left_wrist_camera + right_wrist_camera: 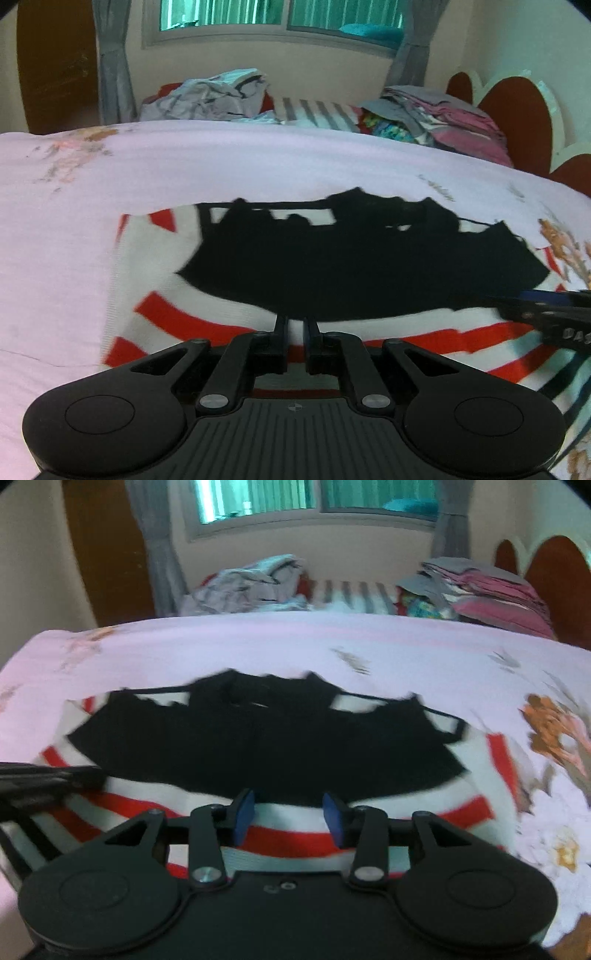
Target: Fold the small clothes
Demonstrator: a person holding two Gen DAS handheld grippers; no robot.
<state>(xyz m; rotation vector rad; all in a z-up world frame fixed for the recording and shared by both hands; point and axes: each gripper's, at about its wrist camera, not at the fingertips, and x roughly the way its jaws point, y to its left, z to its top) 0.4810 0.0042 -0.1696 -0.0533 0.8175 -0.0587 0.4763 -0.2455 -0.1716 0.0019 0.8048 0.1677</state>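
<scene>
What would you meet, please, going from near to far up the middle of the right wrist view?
Right gripper → red and white striped cloth → black garment → pink bedsheet → grey striped fabric → window.

Pink floral bedsheet [258, 162] spread over the bed, red-and-white striped cloth [177, 325] laid flat on it, window [280, 18] set in the far wall, grey curtains [110, 66] hung at both sides, red scalloped headboard [517, 110] seen at right.
</scene>
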